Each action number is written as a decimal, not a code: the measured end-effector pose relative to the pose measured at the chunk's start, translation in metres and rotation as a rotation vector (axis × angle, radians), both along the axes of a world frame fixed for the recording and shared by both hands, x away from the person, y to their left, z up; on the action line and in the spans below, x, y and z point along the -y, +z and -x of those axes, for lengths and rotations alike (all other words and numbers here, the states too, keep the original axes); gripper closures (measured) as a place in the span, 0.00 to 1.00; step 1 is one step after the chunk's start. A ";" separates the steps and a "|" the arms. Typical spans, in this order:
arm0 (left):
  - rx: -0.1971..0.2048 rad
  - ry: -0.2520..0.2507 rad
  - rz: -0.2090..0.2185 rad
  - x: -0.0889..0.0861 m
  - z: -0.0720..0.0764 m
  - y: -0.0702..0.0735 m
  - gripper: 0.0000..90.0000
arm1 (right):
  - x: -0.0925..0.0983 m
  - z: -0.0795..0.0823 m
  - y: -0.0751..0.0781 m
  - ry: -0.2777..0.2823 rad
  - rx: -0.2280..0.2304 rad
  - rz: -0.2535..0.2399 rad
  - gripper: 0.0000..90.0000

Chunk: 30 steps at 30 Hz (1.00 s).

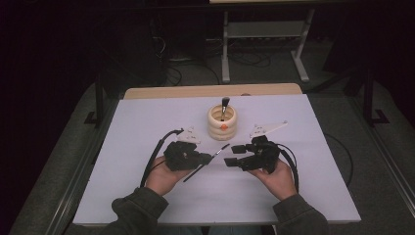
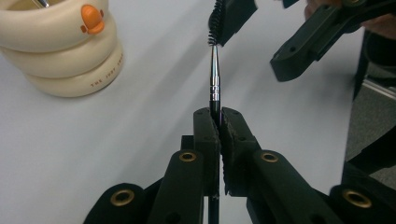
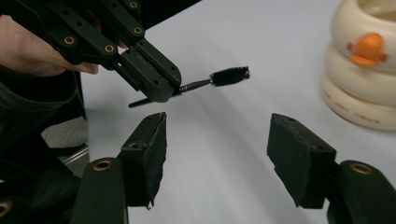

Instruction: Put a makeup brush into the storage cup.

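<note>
- The left hand (image 1: 164,177) came in from the bottom left of the high view and carried the left tool (image 1: 211,157) low over the white desk (image 1: 122,147).
- The left tool was clamped on a slim eyelash brush (image 1: 205,163); in the left gripper view its jaws stood pressed together on the dark handle, just behind the silver ferrule.
- The eyelash brush (image 2: 214,74) pointed away from the left tool, its black bristle head (image 2: 216,23) outermost, at the near edge of one jaw of the right tool; contact between the two could not be told.
- In the high view the brush lay slanted, its rear end trailing toward the person and its head toward the gap between the two tools.
- A cream ringed holder (image 1: 221,122) with an orange duck-shaped mark stood upright on the desk beyond the two tools, about midway between them, with a larger makeup brush (image 1: 224,105) standing in it.
- The right tool (image 1: 233,155) stood open, with nothing between its jaws; the jaws faced the brush head.
- In the right gripper view the bristle head (image 3: 229,76) hung above and beyond the open jaws, apart from both pads.
- The right hand (image 1: 279,177) held the right tool from the bottom right of the high view.
</note>
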<state>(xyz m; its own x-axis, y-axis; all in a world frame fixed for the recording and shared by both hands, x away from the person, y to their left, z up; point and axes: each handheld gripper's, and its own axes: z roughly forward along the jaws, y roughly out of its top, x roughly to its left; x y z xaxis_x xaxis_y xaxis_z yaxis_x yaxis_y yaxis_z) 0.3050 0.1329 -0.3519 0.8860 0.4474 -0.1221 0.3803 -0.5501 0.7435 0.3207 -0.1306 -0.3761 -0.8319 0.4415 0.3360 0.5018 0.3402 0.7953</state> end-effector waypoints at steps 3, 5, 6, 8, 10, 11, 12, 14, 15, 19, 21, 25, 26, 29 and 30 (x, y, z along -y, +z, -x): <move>0.017 -0.002 0.028 -0.005 0.005 0.001 0.95 | -0.008 -0.002 0.003 0.029 -0.015 -0.018 0.47; 0.025 -0.008 0.035 -0.007 0.008 0.001 0.95 | -0.013 -0.004 0.004 0.042 -0.039 -0.032 0.49; 0.029 -0.008 0.042 -0.008 0.009 0.001 0.95 | -0.015 -0.005 0.004 0.050 -0.050 -0.045 0.52; 0.033 -0.012 0.056 -0.010 0.011 0.001 0.95 | -0.018 -0.007 0.005 0.064 -0.077 -0.064 0.56; 0.034 -0.009 0.059 -0.011 0.012 0.000 0.95 | -0.022 -0.008 0.006 0.073 -0.090 -0.070 0.61; 0.034 -0.013 0.070 -0.013 0.013 -0.001 0.95 | -0.024 -0.009 0.006 0.077 -0.095 -0.074 0.63; 0.037 -0.013 0.070 -0.013 0.013 -0.001 0.95 | -0.026 -0.010 0.006 0.084 -0.097 -0.077 0.66; 0.034 -0.013 0.075 -0.014 0.014 -0.003 0.95 | -0.028 -0.012 0.005 0.088 -0.118 -0.099 0.71; 0.037 -0.012 0.074 -0.015 0.015 -0.003 0.95 | -0.028 -0.013 0.005 0.091 -0.131 -0.104 0.73; 0.038 -0.021 0.086 -0.015 0.015 -0.006 0.95 | -0.029 -0.015 0.002 0.123 -0.160 -0.142 0.84; 0.044 -0.025 0.083 -0.014 0.016 -0.007 0.95 | -0.029 -0.015 0.002 0.144 -0.172 -0.169 0.90; 0.034 -0.033 0.084 -0.013 0.016 -0.009 0.96 | -0.030 -0.015 0.004 0.170 -0.154 -0.171 0.94; 0.036 -0.036 0.083 -0.013 0.016 -0.010 0.96 | -0.030 -0.015 0.004 0.173 -0.156 -0.168 0.94; 0.017 -0.047 0.084 -0.012 0.014 -0.011 0.95 | -0.031 -0.013 0.005 0.177 -0.143 -0.147 0.94; 0.011 -0.048 0.083 -0.012 0.014 -0.011 0.94 | -0.031 -0.012 0.006 0.179 -0.141 -0.139 0.94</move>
